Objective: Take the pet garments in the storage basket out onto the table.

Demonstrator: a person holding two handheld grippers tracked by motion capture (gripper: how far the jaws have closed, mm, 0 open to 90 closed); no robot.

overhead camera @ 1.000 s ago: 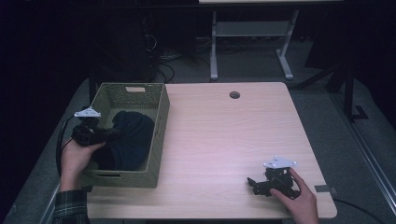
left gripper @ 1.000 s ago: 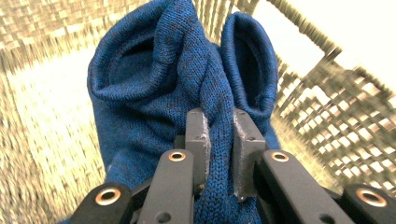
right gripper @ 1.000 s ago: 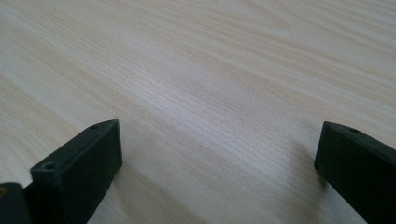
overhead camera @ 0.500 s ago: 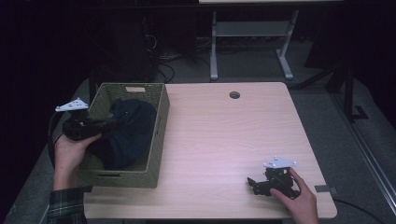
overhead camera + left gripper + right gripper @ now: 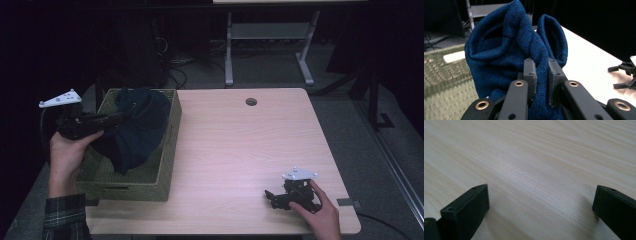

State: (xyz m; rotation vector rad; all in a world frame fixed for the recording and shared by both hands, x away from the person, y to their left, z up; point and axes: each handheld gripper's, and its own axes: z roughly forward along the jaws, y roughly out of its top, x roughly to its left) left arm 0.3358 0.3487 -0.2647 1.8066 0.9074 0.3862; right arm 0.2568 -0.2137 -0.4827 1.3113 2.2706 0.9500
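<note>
A dark blue knitted garment (image 5: pixel 137 127) hangs bunched above the woven basket (image 5: pixel 167 160) at the table's left. My left gripper (image 5: pixel 117 119) is shut on a fold of it, and in the left gripper view the knit (image 5: pixel 506 52) is pinched between the two pads (image 5: pixel 530 75). The garment's lower part still trails into the basket. My right gripper (image 5: pixel 274 198) rests on the table near its front right corner. It stands open, jaws wide apart over bare wood (image 5: pixel 536 175), nothing between them.
The wooden table (image 5: pixel 240 150) has a round cable hole (image 5: pixel 251 101) near its far edge. A grey metal stand (image 5: pixel 265 40) and cables lie on the floor beyond. A tape strip (image 5: pixel 347 202) marks the table's front right edge.
My left gripper has risen and drawn back to the left, lifting the blue garment up out of the basket. The right gripper has stayed put.
</note>
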